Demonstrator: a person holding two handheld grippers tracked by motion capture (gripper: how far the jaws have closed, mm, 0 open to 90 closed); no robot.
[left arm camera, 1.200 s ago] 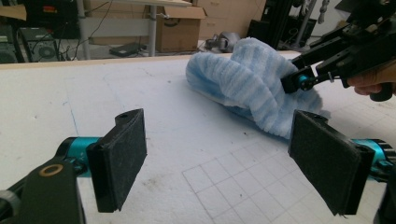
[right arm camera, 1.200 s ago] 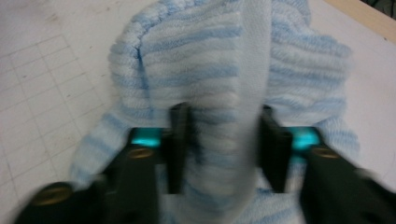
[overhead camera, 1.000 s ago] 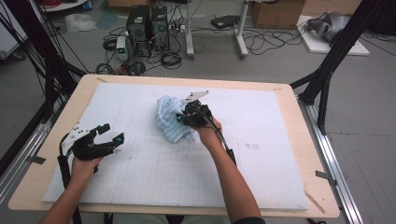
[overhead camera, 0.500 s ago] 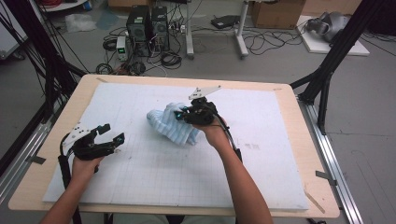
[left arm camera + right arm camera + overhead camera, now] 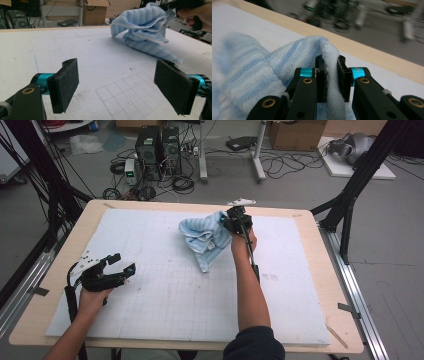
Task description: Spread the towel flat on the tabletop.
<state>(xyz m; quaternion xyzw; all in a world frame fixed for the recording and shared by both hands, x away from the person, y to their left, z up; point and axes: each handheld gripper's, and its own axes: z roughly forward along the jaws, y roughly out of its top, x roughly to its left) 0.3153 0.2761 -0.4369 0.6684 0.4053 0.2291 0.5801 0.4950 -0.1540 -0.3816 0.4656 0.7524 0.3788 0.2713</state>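
While the right gripper (image 5: 226,221) has its jaws clamped on a raised fold, the light-blue striped terry towel (image 5: 205,240) hangs crumpled, lower end trailing on the desk (image 5: 165,295) mid-back. Left gripper (image 5: 119,264): jaws wide apart, nothing between.

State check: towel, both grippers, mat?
blue towel: crumpled, one edge lifted, lower end on the mat
right gripper: shut on the towel, a fold pinched between its fingers
left gripper: open, nothing between its fingers, low over the mat
white mat: flat on the table
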